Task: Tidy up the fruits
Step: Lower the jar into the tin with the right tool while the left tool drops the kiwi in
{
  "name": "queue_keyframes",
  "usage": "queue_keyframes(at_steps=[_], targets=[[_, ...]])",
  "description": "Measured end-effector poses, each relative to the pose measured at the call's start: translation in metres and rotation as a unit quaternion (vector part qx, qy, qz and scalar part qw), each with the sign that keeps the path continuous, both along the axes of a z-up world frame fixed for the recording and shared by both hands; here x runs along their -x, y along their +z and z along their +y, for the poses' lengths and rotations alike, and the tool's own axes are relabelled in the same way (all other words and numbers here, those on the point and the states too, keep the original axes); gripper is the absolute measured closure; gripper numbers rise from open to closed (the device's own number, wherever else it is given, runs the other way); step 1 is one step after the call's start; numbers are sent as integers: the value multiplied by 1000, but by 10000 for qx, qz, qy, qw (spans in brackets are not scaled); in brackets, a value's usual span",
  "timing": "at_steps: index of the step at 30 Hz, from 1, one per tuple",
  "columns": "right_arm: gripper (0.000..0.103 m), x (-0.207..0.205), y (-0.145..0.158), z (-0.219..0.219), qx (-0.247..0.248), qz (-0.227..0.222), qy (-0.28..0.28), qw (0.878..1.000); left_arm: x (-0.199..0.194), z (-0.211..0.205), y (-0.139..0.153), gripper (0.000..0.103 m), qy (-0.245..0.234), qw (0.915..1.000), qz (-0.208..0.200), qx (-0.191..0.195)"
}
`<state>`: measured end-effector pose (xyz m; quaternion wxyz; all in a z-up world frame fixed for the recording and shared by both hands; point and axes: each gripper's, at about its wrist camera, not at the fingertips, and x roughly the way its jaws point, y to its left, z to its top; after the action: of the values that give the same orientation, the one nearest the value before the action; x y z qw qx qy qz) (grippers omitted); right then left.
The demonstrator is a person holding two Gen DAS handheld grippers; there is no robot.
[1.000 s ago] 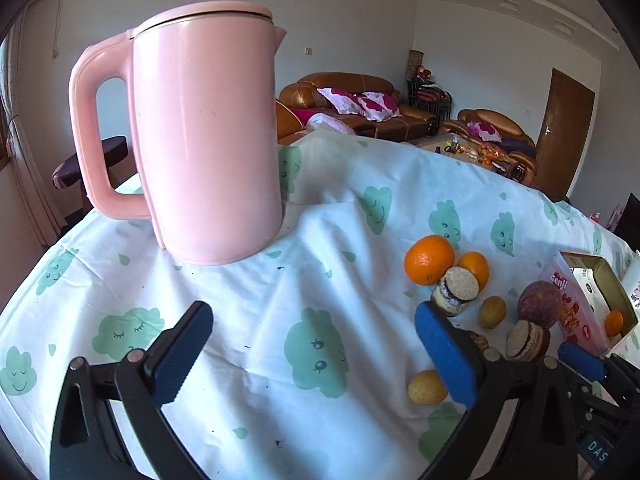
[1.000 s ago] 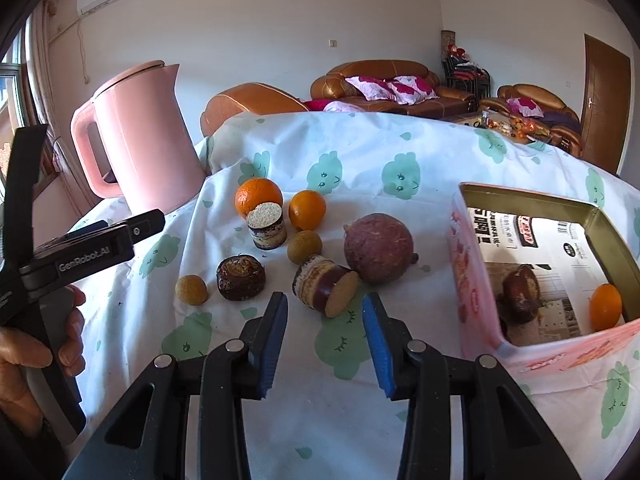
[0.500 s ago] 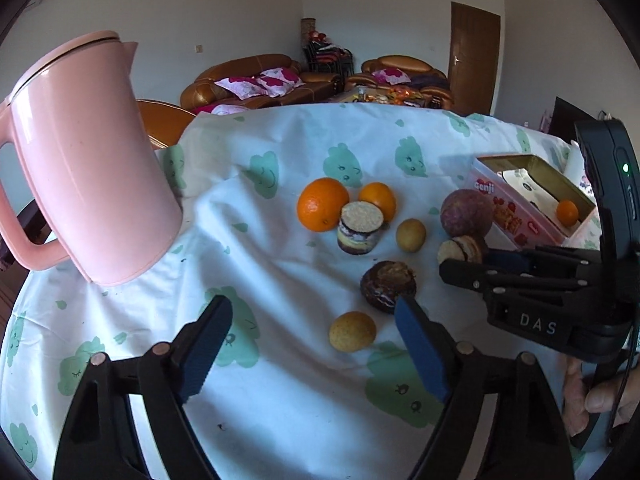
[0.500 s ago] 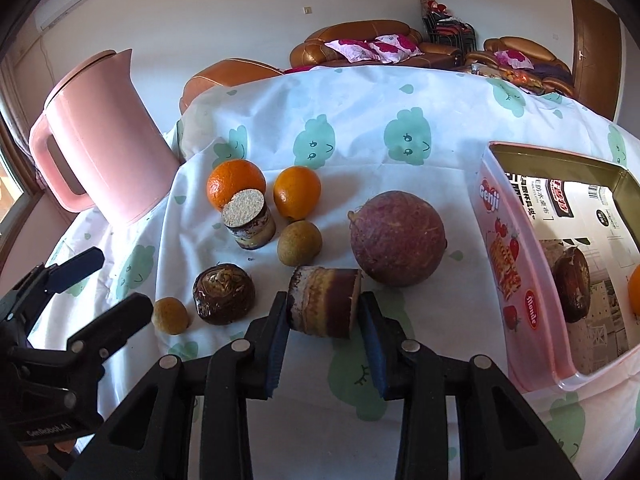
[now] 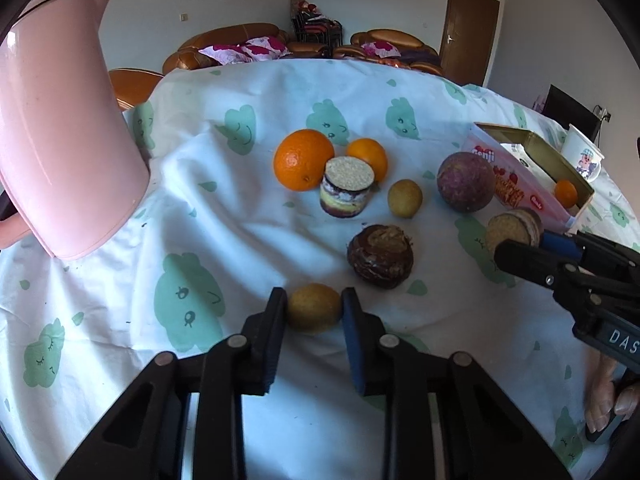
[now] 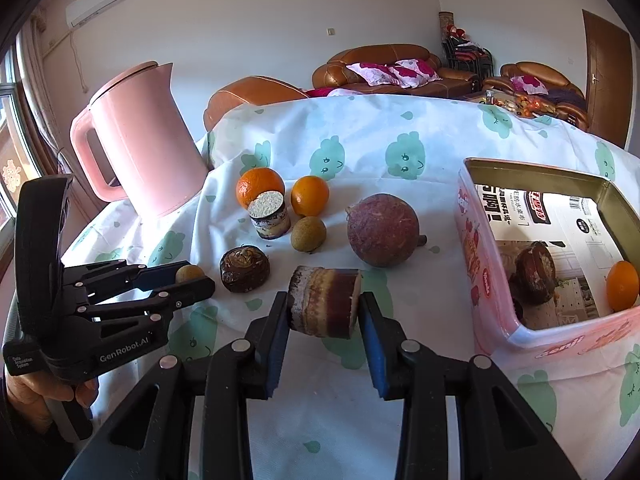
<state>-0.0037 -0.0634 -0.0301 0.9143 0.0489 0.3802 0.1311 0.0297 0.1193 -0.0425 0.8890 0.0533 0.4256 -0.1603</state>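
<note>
My left gripper (image 5: 314, 308) is shut on a small yellow-brown fruit (image 5: 314, 306) resting on the cloth; it also shows in the right wrist view (image 6: 188, 273). My right gripper (image 6: 323, 312) is shut on a layered brown cake roll (image 6: 324, 300) lying on its side, held slightly above the cloth. Two oranges (image 6: 260, 186) (image 6: 309, 195), a second small yellow fruit (image 6: 308, 233), a large purple fruit (image 6: 383, 230), an upright layered cake (image 6: 269, 216) and a chocolate cake (image 6: 244, 268) sit on the cloth. The pink tin box (image 6: 480, 264) holds a small orange (image 6: 622, 285) and a dark cake.
A pink kettle (image 6: 144, 140) stands at the back left of the table. A white cup (image 5: 582, 156) stands behind the tin box. The cloth-covered table (image 6: 400, 144) falls away at the far edge; sofas stand beyond.
My left gripper swung right, away from the kettle, and closed on the small yellow fruit. My right gripper moved forward and closed on the cake roll, lifting it slightly.
</note>
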Motion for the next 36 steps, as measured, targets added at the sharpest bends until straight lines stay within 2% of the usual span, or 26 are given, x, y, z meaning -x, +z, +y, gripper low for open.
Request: queue_keyframes(at_steps=[3,5,7,12,16,22,36], targets=[[66,4,4,-4,-82,-105,22,9999,3,5,5,74,165,9997,-178,93],[66,7,8,-7,-135,-224,25,9997,5,13,12,74,390,9981,-385,288],[66,8,12,-10,-203,-322,18,9993,6,21,19,74,646,9949,-598,491],[66,12,25,-20,-177,-656,-63,9977,12,27,33,74,1004,9855,-1191,668],[66,18,35,-35,-61,-955,-273,9950,15,26,39,74,1199,9790,-1423,837],[66,17,38,-62,-33,-1025,-441,9937,21,6,43,74,1108,9775,-1574,869],[66,22,46,-116,190,-1248,-953,9874,26,-84,49,74,601,9824,-1621,703]])
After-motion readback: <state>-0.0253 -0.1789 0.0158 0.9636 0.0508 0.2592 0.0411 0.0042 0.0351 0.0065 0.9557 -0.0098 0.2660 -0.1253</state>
